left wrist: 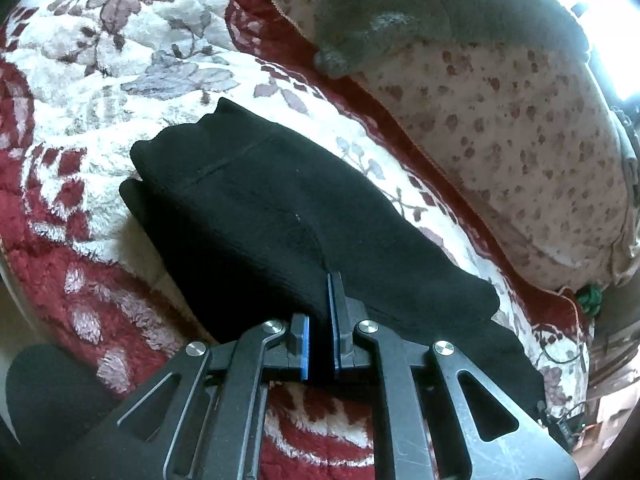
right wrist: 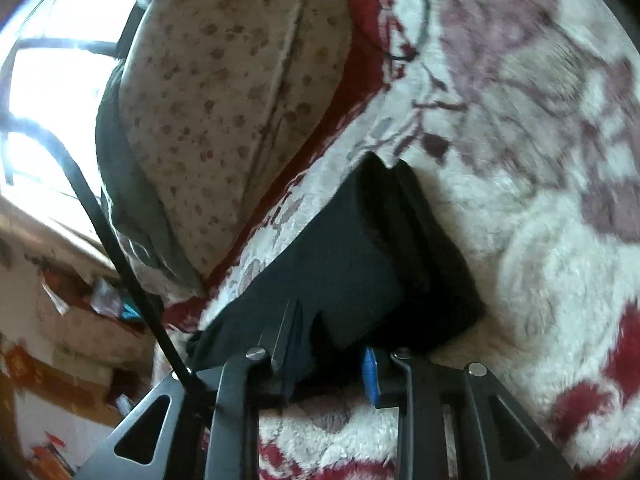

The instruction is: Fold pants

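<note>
The black pants [left wrist: 280, 216] lie folded in layers on a fluffy red and white floral blanket [left wrist: 100, 80]. My left gripper [left wrist: 318, 320] is at their near edge, its blue-padded jaws close together with black cloth between them. In the right wrist view the pants [right wrist: 360, 264] run away from the camera as a thick folded bundle. My right gripper [right wrist: 332, 356] sits at their near end with cloth bunched between its jaws, which stand a little apart. The view is blurred.
A cream spotted pillow [left wrist: 500, 140] lies at the back right, with grey cloth [left wrist: 400, 8] on top of it. A bright window [right wrist: 36, 100] and a cluttered floor [right wrist: 60, 340] lie to the right gripper's left. A black cable [right wrist: 120, 260] crosses there.
</note>
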A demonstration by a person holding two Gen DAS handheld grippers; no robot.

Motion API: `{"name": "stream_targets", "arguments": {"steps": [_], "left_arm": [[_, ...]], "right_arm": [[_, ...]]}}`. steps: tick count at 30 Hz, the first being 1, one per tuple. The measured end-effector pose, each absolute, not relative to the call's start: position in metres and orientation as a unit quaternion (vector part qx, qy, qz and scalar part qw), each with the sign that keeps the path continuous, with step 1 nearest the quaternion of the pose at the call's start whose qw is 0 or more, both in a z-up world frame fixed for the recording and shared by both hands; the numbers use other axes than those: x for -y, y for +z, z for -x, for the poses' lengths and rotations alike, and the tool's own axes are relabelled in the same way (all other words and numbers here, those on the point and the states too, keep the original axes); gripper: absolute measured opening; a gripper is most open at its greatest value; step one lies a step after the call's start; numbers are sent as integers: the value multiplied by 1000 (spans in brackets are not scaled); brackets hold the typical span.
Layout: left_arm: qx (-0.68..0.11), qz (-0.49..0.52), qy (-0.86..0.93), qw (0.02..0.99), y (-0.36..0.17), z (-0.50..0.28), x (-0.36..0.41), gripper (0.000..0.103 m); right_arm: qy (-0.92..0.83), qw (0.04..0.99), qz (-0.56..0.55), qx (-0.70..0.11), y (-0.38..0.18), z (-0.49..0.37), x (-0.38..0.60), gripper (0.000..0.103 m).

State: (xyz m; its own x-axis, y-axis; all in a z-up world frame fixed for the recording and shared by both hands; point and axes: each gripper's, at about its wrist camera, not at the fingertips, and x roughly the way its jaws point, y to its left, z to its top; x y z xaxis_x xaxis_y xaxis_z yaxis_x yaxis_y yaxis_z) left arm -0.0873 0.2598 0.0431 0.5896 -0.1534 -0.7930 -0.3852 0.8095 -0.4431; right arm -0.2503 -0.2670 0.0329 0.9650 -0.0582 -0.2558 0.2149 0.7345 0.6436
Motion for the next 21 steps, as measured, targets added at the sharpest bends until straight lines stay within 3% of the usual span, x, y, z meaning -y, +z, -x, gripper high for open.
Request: {"name": "stream_targets", "arguments": {"steps": [1,7,13,21], "left_arm": [[-446,301,67,840,45,87,-260,6],[-426,275,56,860,54,91,-247,7],[-440,255,79,858,34,94,-246,11],[-426,240,106,866,49,118,-273,17]], "right_arm": [[-72,928,-349,-109,36,250,266,5],[-85,941,-314,-96,49,272,257,4],[-128,925,-325,-149,27,257,264,4],[-221,929,-249,-165,62,275,240,17]]}}
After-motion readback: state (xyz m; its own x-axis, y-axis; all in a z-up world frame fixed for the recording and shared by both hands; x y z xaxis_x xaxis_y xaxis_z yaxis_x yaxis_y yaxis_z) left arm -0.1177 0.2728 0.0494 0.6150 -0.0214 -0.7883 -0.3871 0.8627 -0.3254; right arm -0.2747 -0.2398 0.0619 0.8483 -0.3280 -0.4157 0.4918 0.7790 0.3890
